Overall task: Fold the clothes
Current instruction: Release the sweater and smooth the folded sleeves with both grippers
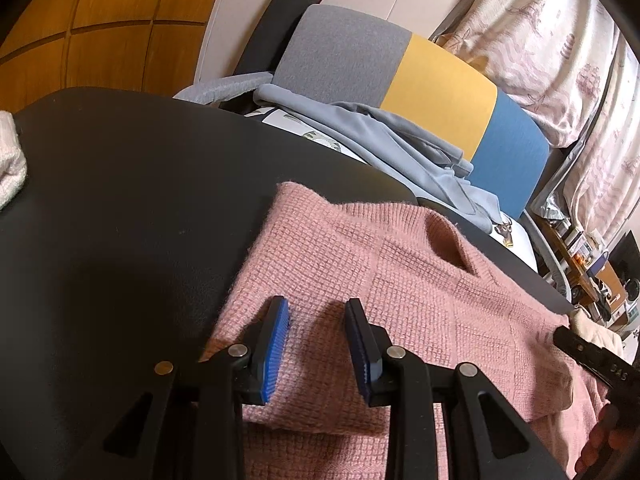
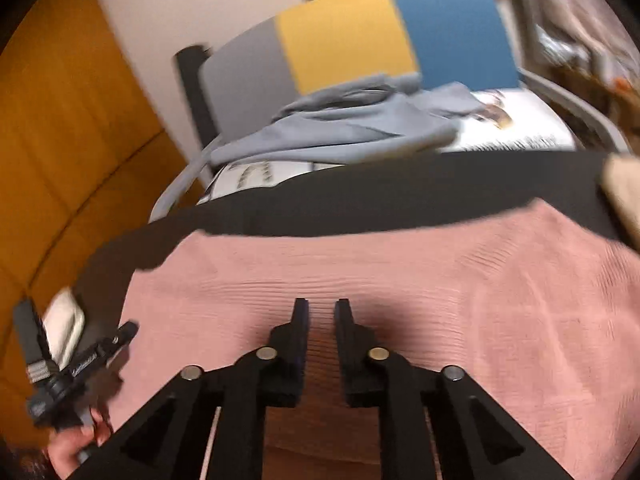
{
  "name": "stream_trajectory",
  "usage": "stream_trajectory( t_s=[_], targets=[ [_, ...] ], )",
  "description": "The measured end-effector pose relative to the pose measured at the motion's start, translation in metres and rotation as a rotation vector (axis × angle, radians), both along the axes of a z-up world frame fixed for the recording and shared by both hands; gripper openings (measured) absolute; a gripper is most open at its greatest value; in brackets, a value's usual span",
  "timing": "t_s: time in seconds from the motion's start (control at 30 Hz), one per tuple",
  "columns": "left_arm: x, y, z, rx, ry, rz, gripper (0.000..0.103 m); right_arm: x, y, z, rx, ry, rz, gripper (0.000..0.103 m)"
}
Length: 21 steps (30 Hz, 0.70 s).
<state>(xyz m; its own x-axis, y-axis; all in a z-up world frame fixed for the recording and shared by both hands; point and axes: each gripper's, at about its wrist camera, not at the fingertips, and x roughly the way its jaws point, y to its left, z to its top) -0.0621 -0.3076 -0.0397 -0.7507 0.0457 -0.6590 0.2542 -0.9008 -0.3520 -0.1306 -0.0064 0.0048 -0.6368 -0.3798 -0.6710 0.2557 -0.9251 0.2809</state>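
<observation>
Right wrist view is being blurred, so the knit of the pink sweater (image 2: 400,264) is hard to make out. The sweater is being shown partly folded on the black table (image 1: 120,200), its near edge cut off, with the left gripper (image 1: 317,320) and right gripper (image 2: 321,312) both being held apart over it, gripping nothing.

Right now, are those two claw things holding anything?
Left gripper: open, empty, over the pink sweater.
Right gripper: open, narrower gap, empty.

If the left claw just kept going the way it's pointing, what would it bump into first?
Most likely the pink sweater. The left claw hangs open just above it, and the knit fills the path ahead up to the neck hole. Past the sweater's edge comes the black table. The claw's height over the cloth is hard to judge.
</observation>
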Motion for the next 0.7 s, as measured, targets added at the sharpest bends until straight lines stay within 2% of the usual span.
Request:
stream_trajectory(
  t_s=[0.07, 0.13, 0.2, 0.27, 0.3, 0.37, 0.6, 0.67, 0.7],
  targets=[
    [0.001, 0.001, 0.000, 0.008, 0.004, 0.000, 0.030, -0.012, -0.012, -0.005, 0.040, -0.021, 0.015, 0.015],
    [0.001, 0.001, 0.000, 0.008, 0.005, 0.000, 0.030, -0.021, -0.004, -0.014, 0.041, -0.059, -0.024, 0.013],
    [0.001, 0.002, 0.000, 0.000, 0.004, 0.000, 0.030, -0.013, 0.004, -0.013, 0.031, -0.056, -0.022, 0.000],
    [0.001, 0.002, -0.001, 0.000, 0.003, 0.000, 0.030, -0.005, 0.012, -0.013, 0.020, -0.053, -0.020, 0.000],
    [0.001, 0.001, -0.001, 0.001, 0.004, 0.001, 0.030, -0.001, 0.015, -0.012, 0.015, -0.051, -0.019, 0.007],
    [0.001, 0.001, -0.002, -0.002, 0.004, 0.001, 0.030, 0.008, 0.023, -0.012, 0.005, -0.048, -0.017, 0.014],
    [0.002, 0.001, -0.001, -0.009, -0.001, 0.001, 0.030, 0.036, 0.050, -0.009, -0.031, -0.037, -0.010, 0.014],
    [0.002, -0.001, -0.001, 0.002, 0.001, 0.000, 0.030, 0.040, 0.048, -0.015, 0.029, -0.058, -0.020, 0.013],
    [0.002, -0.001, -0.002, 0.005, 0.001, 0.000, 0.030, 0.039, 0.048, -0.019, 0.062, -0.073, -0.024, 0.008]
  ],
)
